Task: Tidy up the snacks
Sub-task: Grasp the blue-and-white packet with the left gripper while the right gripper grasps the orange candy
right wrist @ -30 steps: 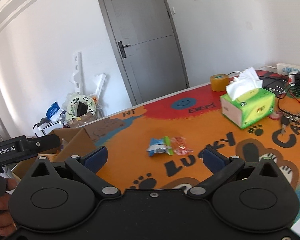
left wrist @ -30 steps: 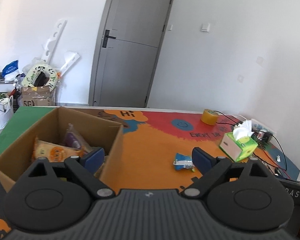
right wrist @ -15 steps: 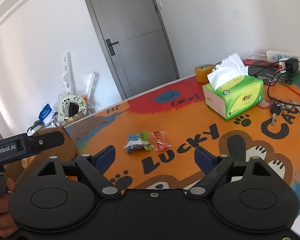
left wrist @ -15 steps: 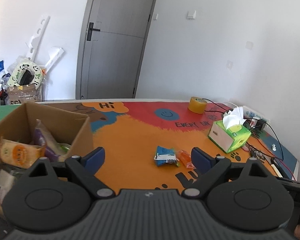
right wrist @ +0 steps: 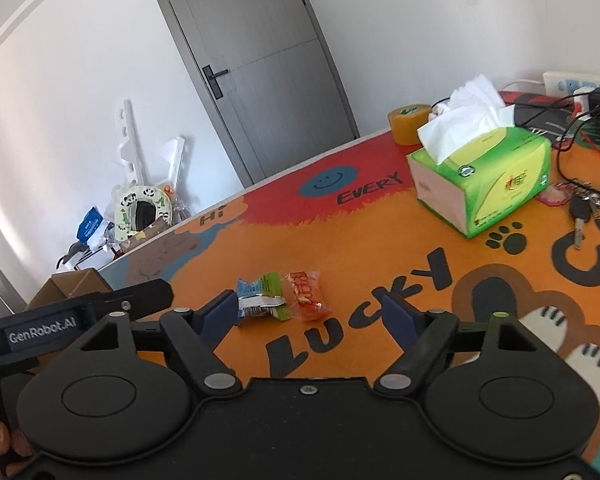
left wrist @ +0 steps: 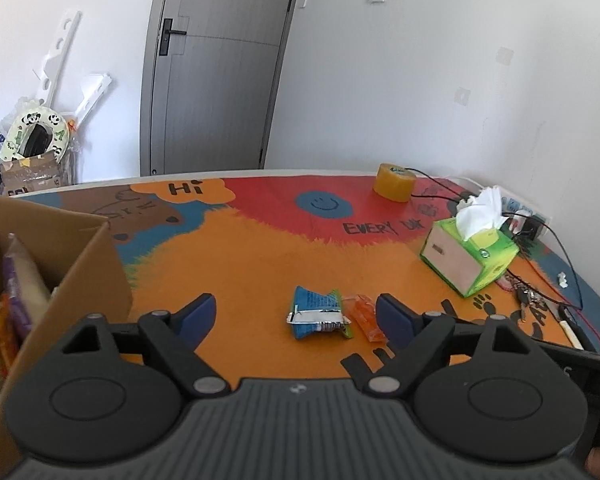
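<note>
A: Where are the snacks?

B: Two loose ones lie side by side, touching, on the orange part of the worktop (left wrist: 260, 264): a blue packet (left wrist: 315, 313) and an orange packet (left wrist: 365, 316) on its right. More snacks stand in the cardboard box (left wrist: 80, 248) at the left edge.

A: And the grippers?

B: The left gripper (left wrist: 296, 318) hovers above the worktop, jaws spread wide and holding nothing; the blue packet shows in the gap between them. The right gripper (right wrist: 310, 316) also has its jaws spread, empty, with both packets just ahead of them.

A: Anything else around?

B: A green tissue box (right wrist: 484, 176) sits off to the right, a roll of yellow tape (left wrist: 394, 182) behind it, and keys (right wrist: 582, 210) and cables (left wrist: 556, 248) near the right edge.
</note>
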Tool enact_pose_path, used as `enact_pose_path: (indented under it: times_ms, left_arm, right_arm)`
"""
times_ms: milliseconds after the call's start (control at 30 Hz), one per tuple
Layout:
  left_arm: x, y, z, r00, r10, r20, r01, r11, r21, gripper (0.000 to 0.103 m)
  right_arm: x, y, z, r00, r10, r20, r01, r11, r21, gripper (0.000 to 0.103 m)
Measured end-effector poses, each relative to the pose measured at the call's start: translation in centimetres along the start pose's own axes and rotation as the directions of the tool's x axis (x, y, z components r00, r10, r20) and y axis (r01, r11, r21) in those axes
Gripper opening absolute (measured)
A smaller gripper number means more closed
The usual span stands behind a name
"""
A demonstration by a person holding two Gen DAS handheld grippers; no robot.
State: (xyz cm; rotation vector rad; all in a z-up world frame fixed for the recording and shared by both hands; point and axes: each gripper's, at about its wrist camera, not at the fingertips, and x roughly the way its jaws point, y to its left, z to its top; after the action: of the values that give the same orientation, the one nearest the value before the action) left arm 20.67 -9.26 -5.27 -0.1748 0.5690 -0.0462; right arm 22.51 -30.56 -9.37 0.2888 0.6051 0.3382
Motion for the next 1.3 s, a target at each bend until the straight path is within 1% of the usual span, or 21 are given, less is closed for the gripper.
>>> enact_pose_path:
  times_ms: [67, 300, 400, 433, 467, 533, 567, 633, 933, 1067, 1100, 1133, 1167, 1233, 1267, 1300]
  left_arm:
    - [0.9, 0.1, 0.2, 1.0, 0.007, -0.013, -0.007, 1.0, -0.007, 0.084]
    - [3.0, 1.1, 0.8, 0.998, 0.048, -0.038, -0.049, 0.998, -0.039, 0.084]
    - [3.8, 1.4, 1.1, 0.997, 0.059, -0.048, -0.062, 0.997, -0.048, 0.083]
    - [4.0, 1.4, 1.1, 0.997, 0.062, -0.052, -0.065, 0.997, -0.05, 0.083]
    - [4.3, 1.4, 1.2, 0.996, 0.064, -0.055, -0.067, 0.996, -0.05, 0.083]
    - [4.8, 1.2, 1.2, 0.996, 0.063, -0.064, -0.066, 0.997, -0.049, 0.083]
    - [5.1, 1.0, 1.2, 0.996, 0.06, -0.068, -0.063, 0.997, -0.047, 0.083]
    - [5.5, 0.6, 1.1, 0.996, 0.055, -0.074, -0.058, 0.998, -0.039, 0.083]
    - [8.4, -2.0, 0.0, 0.994, 0.018, -0.11, -0.018, 1.0, 0.006, 0.083]
    - [9.4, -2.6, -0.7, 0.991, 0.034, -0.126, -0.03, 0.999, 0.027, 0.083]
    - [9.5, -2.6, -0.9, 0.991, 0.037, -0.126, -0.034, 0.999, 0.029, 0.078]
    - [9.7, -2.6, -1.0, 0.991, 0.039, -0.127, -0.036, 0.999, 0.03, 0.075]
    - [9.9, -2.4, -1.1, 0.99, 0.04, -0.135, -0.036, 0.999, 0.027, 0.068]
    - [10.0, -2.2, -1.3, 0.992, 0.048, -0.117, -0.045, 0.999, 0.031, 0.059]
    - [10.0, -2.1, -1.2, 0.992, 0.05, -0.116, -0.047, 0.999, 0.027, 0.054]
    - [10.0, -2.0, -1.2, 0.993, 0.049, -0.111, -0.047, 0.999, 0.022, 0.049]
  right_arm:
    - [0.9, -0.2, 0.3, 1.0, 0.0, -0.014, 0.0, 1.0, 0.006, 0.075]
    - [4.5, 0.1, 0.9, 0.997, 0.025, -0.068, -0.025, 1.0, 0.001, 0.073]
    - [5.9, 0.5, 0.9, 0.995, 0.032, -0.096, -0.033, 0.999, -0.01, 0.068]
    - [6.4, 0.6, 0.8, 0.994, 0.028, -0.11, -0.031, 0.999, -0.019, 0.062]
    - [6.7, 0.6, 0.8, 0.992, 0.022, -0.122, -0.025, 0.999, -0.026, 0.053]
    - [7.3, 0.4, 0.5, 0.989, 0.015, -0.15, -0.019, 0.999, -0.027, 0.038]
    - [7.2, 0.1, 0.4, 0.988, 0.029, -0.15, -0.032, 0.999, -0.015, 0.034]
    - [6.9, -0.3, 0.2, 0.989, 0.025, -0.147, -0.028, 0.999, -0.018, 0.025]
    - [4.4, -2.7, -0.2, 0.992, -0.017, -0.125, 0.018, 1.0, 0.004, 0.023]
    - [3.5, -3.6, -0.3, 0.992, -0.04, -0.121, 0.043, 0.999, 0.022, 0.024]
    - [3.4, -3.6, -0.3, 0.992, -0.044, -0.121, 0.047, 0.999, 0.019, 0.025]
    - [3.3, -3.6, -0.3, 0.992, -0.046, -0.119, 0.048, 0.999, 0.014, 0.029]
    - [3.4, -3.5, -0.3, 0.992, -0.052, -0.115, 0.053, 0.999, 0.006, 0.031]
    - [3.5, -3.0, -0.1, 0.993, -0.063, -0.104, 0.061, 0.998, -0.019, 0.034]
    - [3.8, -2.9, -0.1, 0.993, -0.065, -0.103, 0.062, 0.998, -0.03, 0.038]
    - [4.1, -2.7, 0.1, 0.993, -0.065, -0.102, 0.062, 0.997, -0.038, 0.041]
